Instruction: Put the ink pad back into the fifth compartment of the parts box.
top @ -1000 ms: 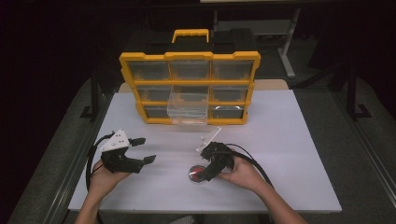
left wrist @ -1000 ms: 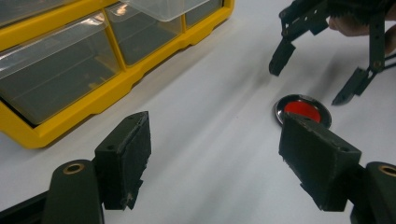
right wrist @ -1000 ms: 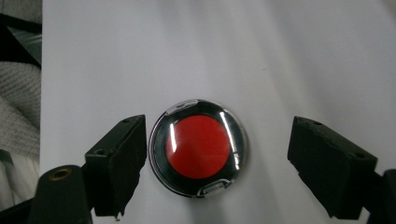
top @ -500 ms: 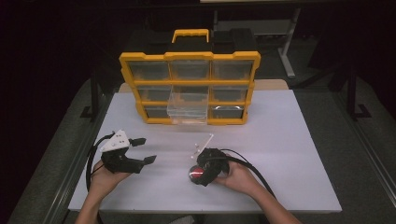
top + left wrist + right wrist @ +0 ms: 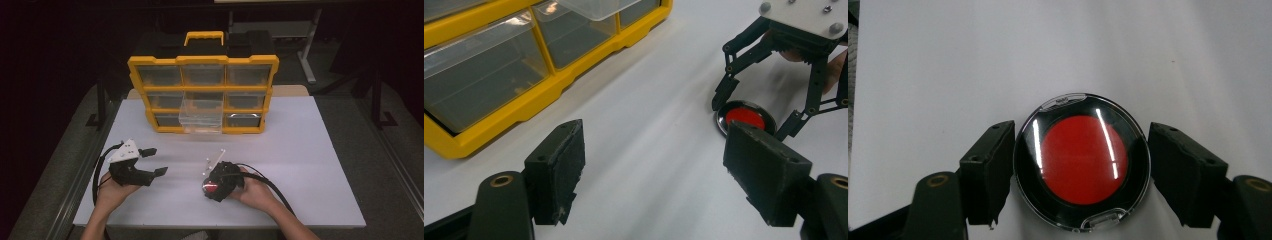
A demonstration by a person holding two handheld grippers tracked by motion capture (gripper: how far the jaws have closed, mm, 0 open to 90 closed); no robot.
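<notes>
From the high view, the right gripper [image 5: 212,186] is pointing down at a round red compact [image 5: 210,189] lying on the white table [image 5: 310,150], in front of the yellow drawer box [image 5: 202,92], whose middle clear drawer [image 5: 201,114] is sticking out. The left gripper [image 5: 150,162] is waiting off to the side, jaws spread, nothing between them.

In the left gripper view, its own black jaws are standing wide apart, and beyond them the right gripper [image 5: 756,117] is straddling the compact [image 5: 745,116].

In the right gripper view, the compact [image 5: 1083,161] is sitting between the jaws, which have just been closing. The left pad looks to be touching the rim, though that is hard to call; the right pad is plainly standing clear, so there is no pinch yet.

The risk: the case is flat, smooth and round. If the pads are closing off its widest line, it is likely to squirt out sideways or tilt as it lifts.
</notes>
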